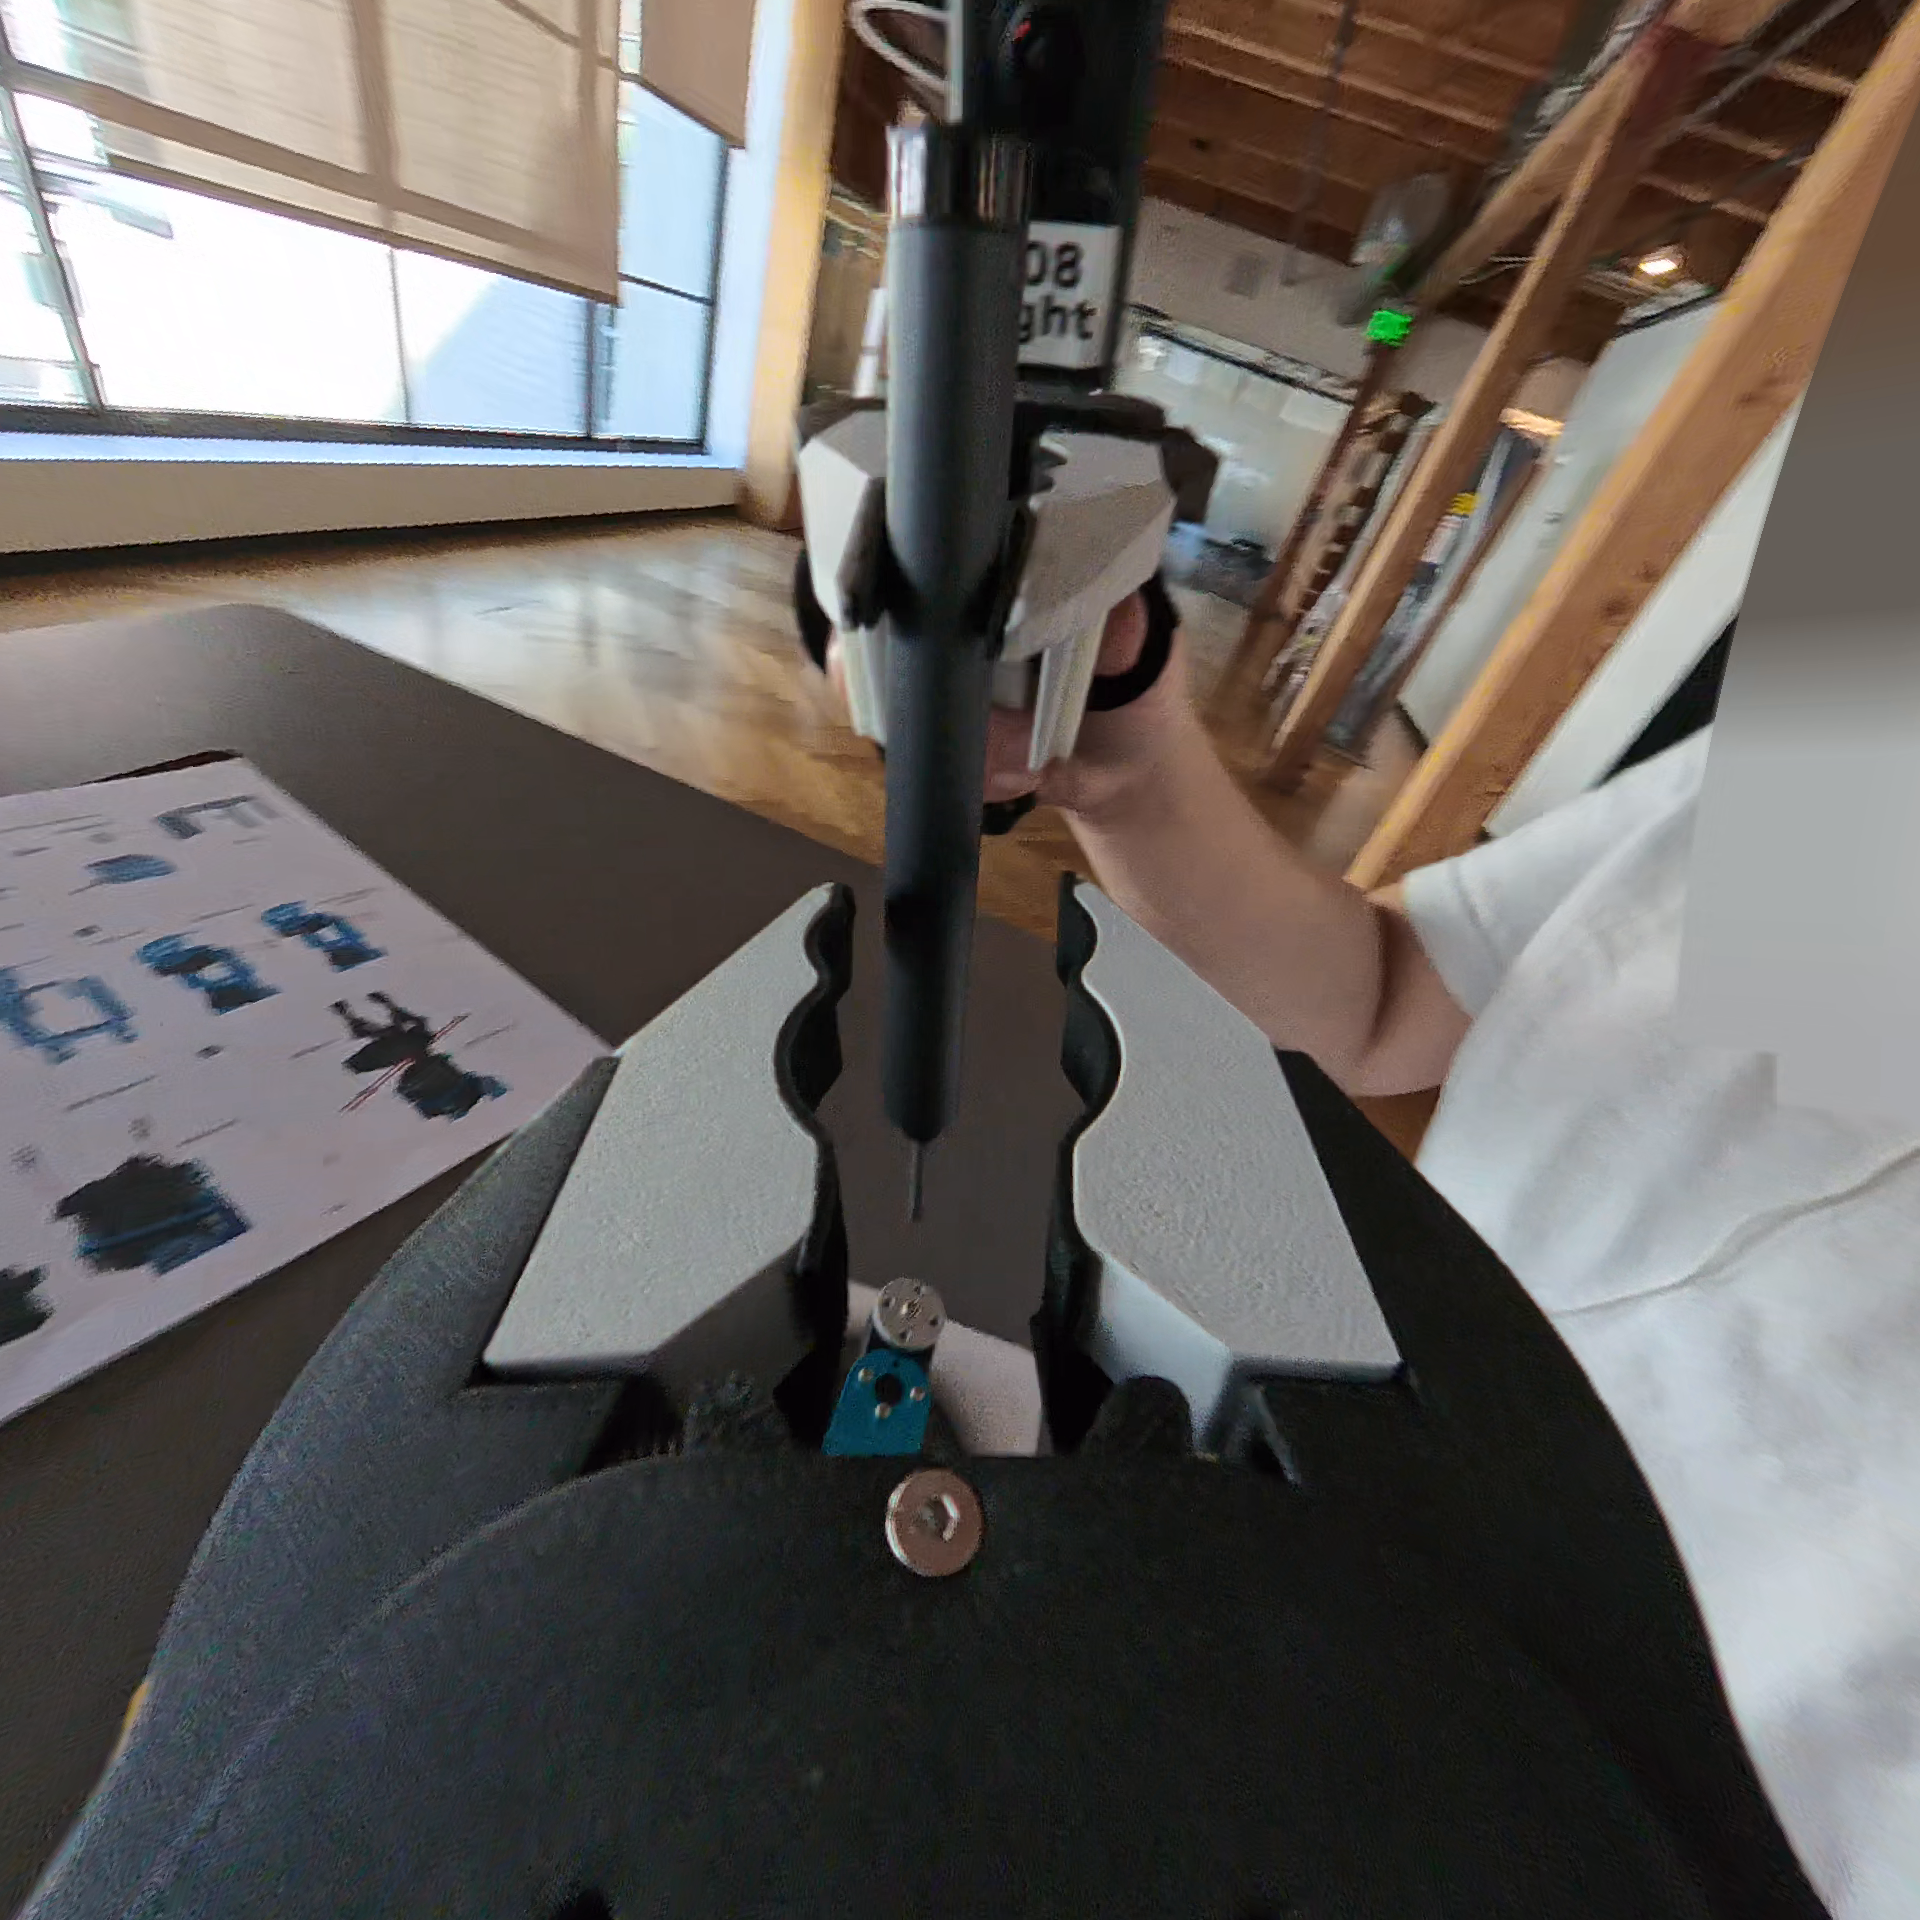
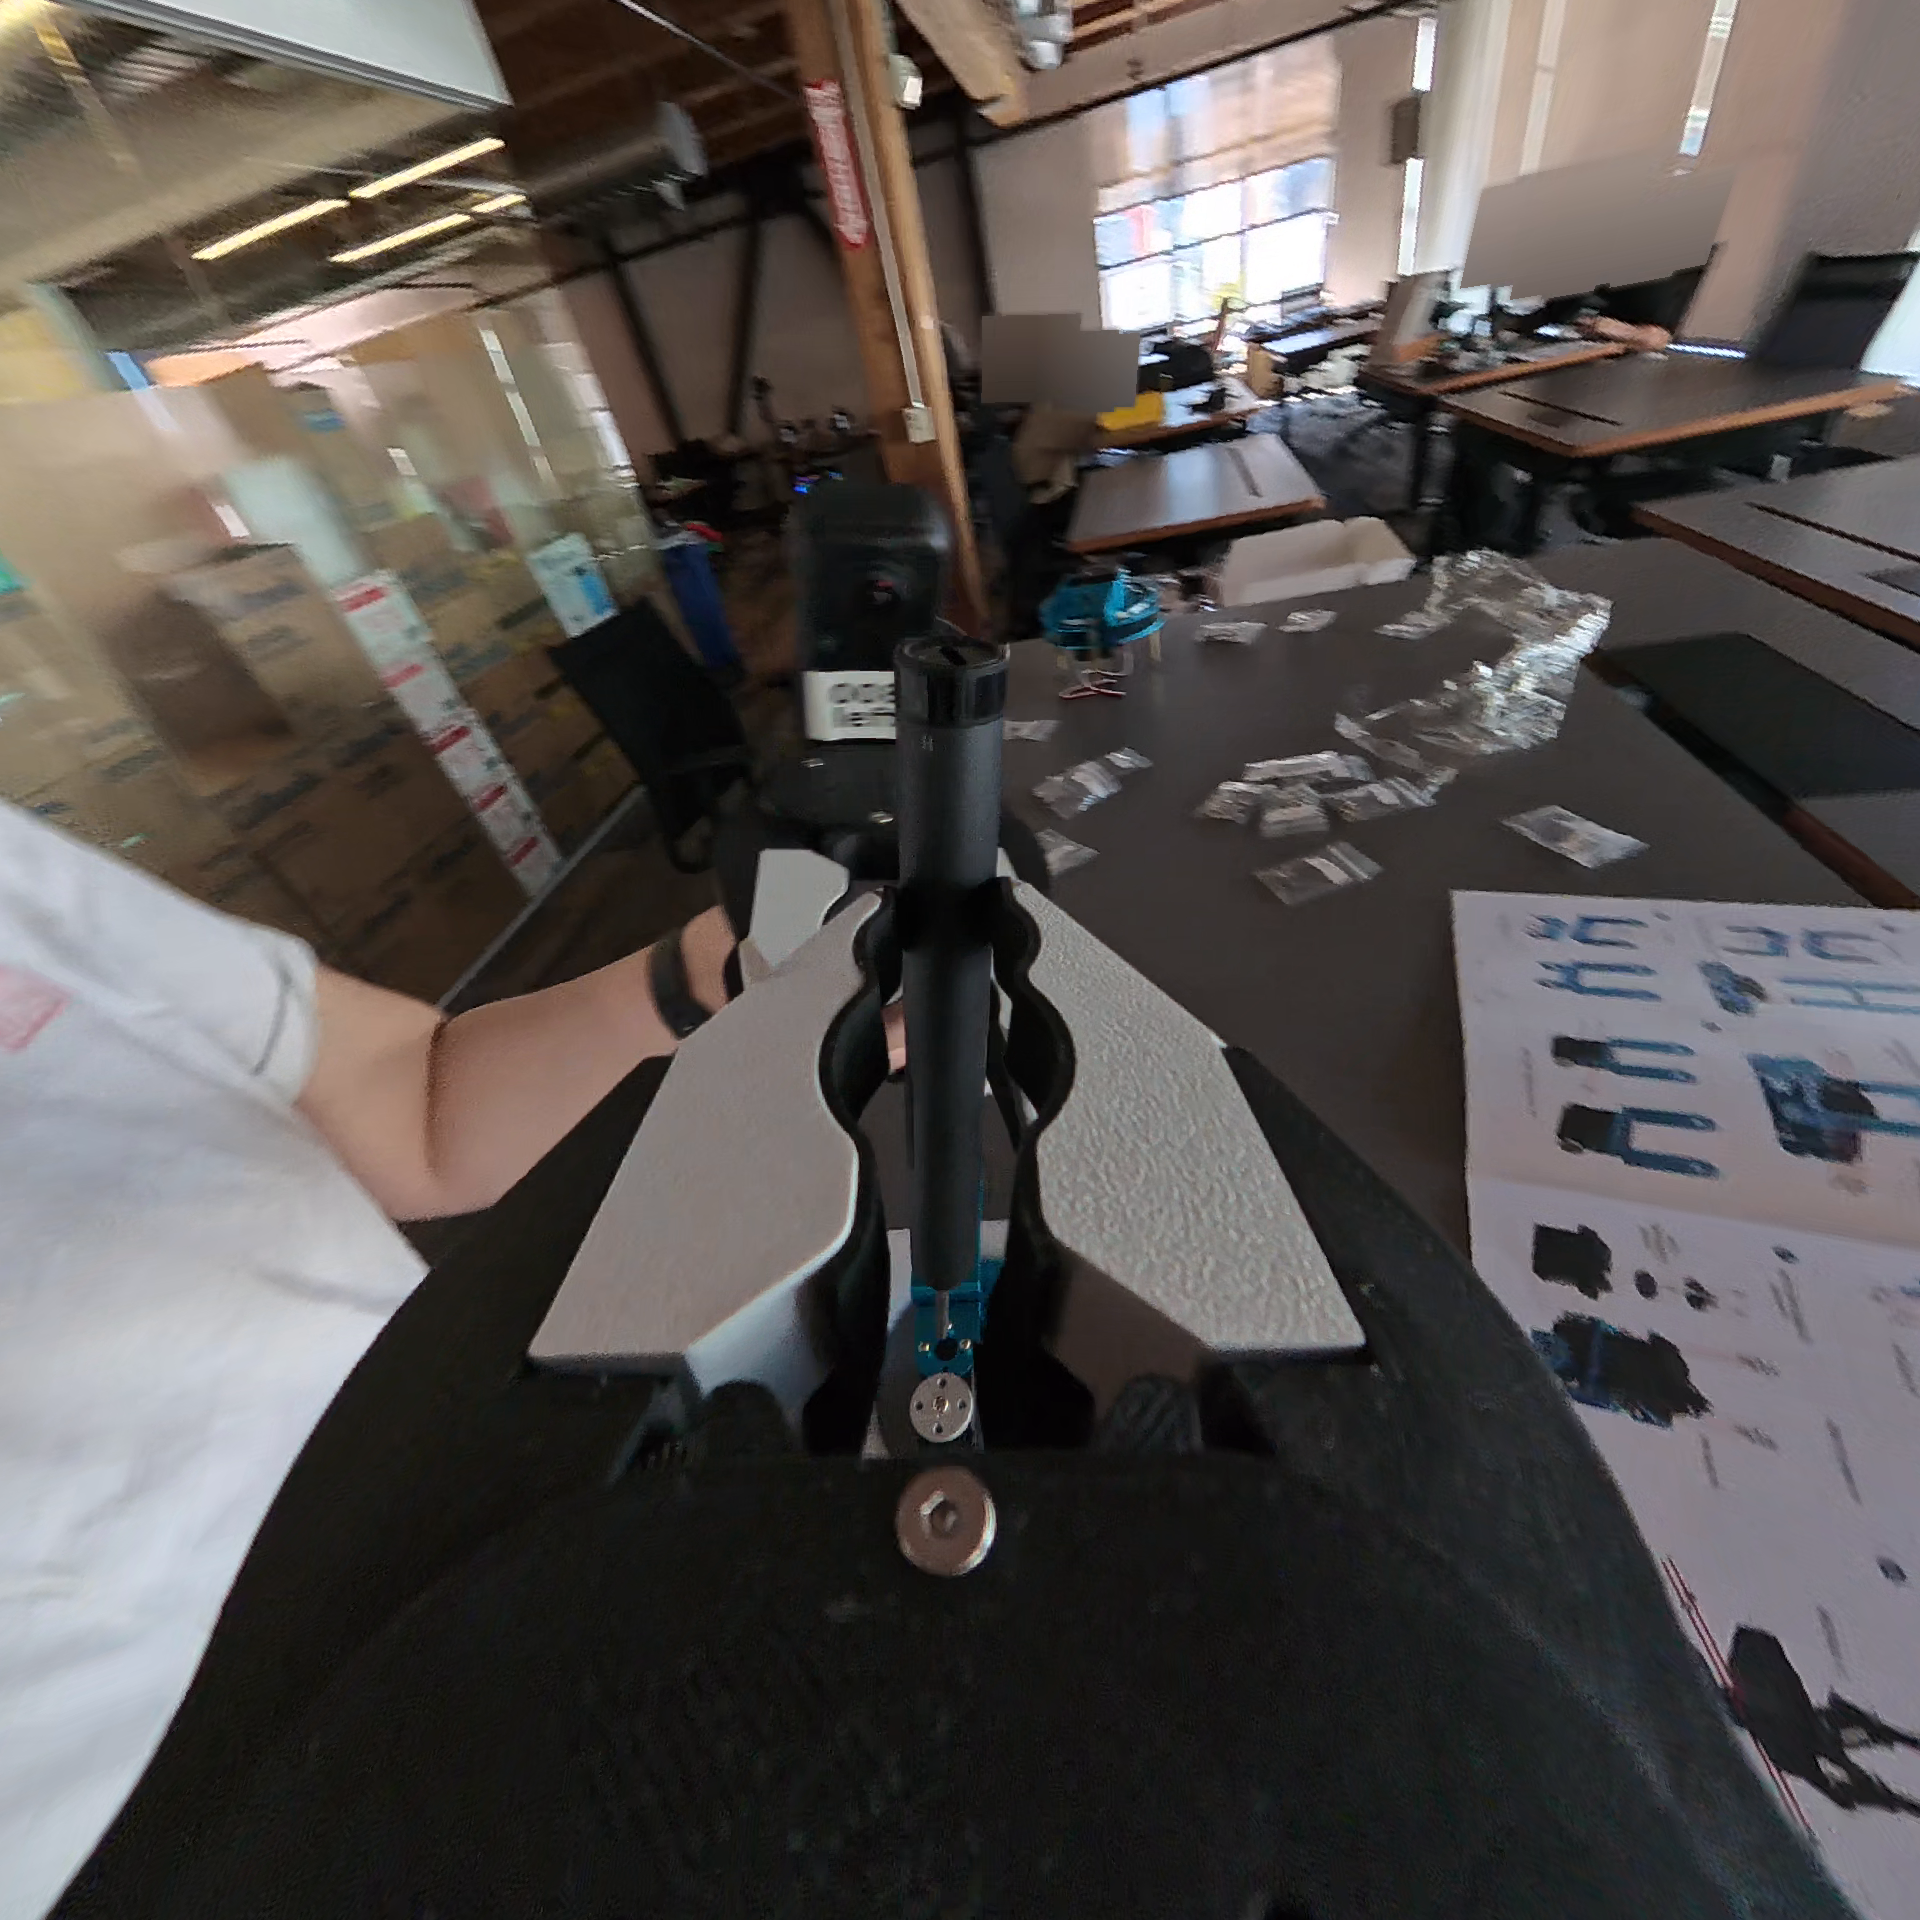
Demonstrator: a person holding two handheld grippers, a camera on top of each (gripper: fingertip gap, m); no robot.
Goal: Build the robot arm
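right fingers (image 2: 1143, 1122) (grainy white wedges) clenched round a matte cylindrical screwdriver (image 2: 951, 1039); left gripper (image 1: 948, 1081) seemingly pinching a teal bracket (image 1: 878, 1397)

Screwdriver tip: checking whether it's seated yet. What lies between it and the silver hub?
Nothing: the left wrist view shows a bare gap between the screwdriver tip and the silver hub, dark table behind.
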